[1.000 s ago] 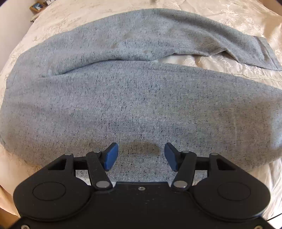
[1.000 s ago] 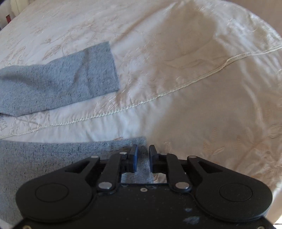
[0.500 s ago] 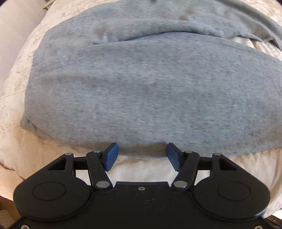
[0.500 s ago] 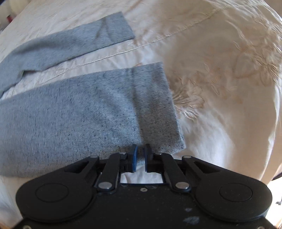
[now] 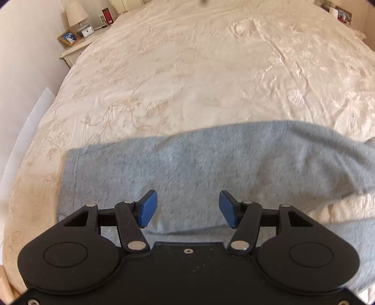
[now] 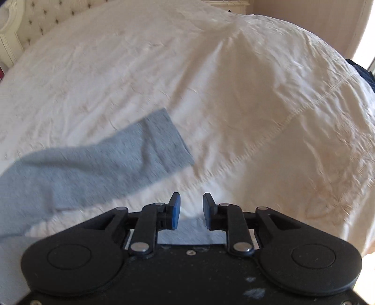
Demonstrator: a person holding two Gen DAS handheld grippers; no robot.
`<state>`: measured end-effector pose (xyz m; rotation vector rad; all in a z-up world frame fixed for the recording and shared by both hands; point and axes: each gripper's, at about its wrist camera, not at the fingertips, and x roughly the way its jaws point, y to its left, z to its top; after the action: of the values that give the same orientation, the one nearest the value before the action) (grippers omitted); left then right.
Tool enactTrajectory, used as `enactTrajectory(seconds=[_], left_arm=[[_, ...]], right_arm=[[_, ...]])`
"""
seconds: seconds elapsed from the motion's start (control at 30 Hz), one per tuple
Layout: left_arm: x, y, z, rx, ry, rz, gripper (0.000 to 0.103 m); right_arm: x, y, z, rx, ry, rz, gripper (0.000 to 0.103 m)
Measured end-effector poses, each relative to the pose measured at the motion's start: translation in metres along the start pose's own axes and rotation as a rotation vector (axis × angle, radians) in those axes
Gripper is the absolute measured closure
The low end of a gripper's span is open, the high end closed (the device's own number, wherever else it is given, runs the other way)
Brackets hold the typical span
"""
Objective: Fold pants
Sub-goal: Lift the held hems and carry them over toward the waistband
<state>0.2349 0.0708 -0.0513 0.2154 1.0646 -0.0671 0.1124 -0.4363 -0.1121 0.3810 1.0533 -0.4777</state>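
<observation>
The grey knit pants (image 5: 211, 169) lie flat on the cream bedspread (image 5: 187, 70). In the left wrist view the waist end spreads under and ahead of my left gripper (image 5: 187, 208), which is open and empty just above the cloth. In the right wrist view the far leg (image 6: 105, 162) stretches from the left to its cuff (image 6: 168, 140), and a bit of the near leg (image 6: 189, 232) shows below my right gripper (image 6: 189, 211). The right gripper's blue pads stand a little apart and hold nothing.
A nightstand (image 5: 75, 44) with a lamp, clock and photo frame stands at the bed's far left. A tufted headboard (image 6: 30, 16) is at the back left in the right wrist view. Dark blue cloth (image 6: 361, 72) lies at the bed's right edge.
Both grippers have tilted up and drawn back, so more bed shows. The right gripper, nearly shut at the near leg's cuff before, has opened a little. The left stays open.
</observation>
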Motion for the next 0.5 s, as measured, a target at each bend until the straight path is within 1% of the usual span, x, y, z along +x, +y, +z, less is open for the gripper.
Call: enactTrajectory(seconds=[0.07, 0.1, 0.17, 0.23, 0.3, 0.37, 0.47, 0.5], left_arm=[[0.009, -0.012, 0.012, -0.007, -0.006, -0.021, 0.040], [0.014, -0.018, 0.015, -0.004, 0.004, -0.024, 0.040], [0.028, -0.031, 0.016, -0.002, 0.028, -0.035, 0.040], [0.038, -0.043, 0.009, 0.003, 0.072, -0.055, 0.040], [0.050, -0.053, 0.001, 0.015, 0.114, -0.073, 0.040], [0.055, -0.060, -0.006, 0.035, 0.148, -0.082, 0.040], [0.063, -0.066, -0.012, 0.065, 0.173, -0.083, 0.040], [0.066, -0.067, -0.011, 0.071, 0.177, -0.080, 0.040]], right_arm=[[0.017, 0.016, 0.021, 0.021, 0.014, 0.044, 0.079], [0.026, 0.022, 0.029, 0.023, 0.022, 0.056, 0.078], [0.048, 0.043, 0.048, 0.001, 0.044, 0.055, 0.078], [0.065, 0.066, 0.055, -0.031, 0.079, 0.063, 0.076], [0.074, 0.101, 0.049, -0.074, 0.122, 0.142, 0.076], [0.078, 0.146, 0.031, -0.164, 0.170, 0.235, 0.076], [0.089, 0.206, 0.000, -0.349, 0.204, 0.312, 0.076], [0.093, 0.218, -0.007, -0.388, 0.209, 0.321, 0.078]])
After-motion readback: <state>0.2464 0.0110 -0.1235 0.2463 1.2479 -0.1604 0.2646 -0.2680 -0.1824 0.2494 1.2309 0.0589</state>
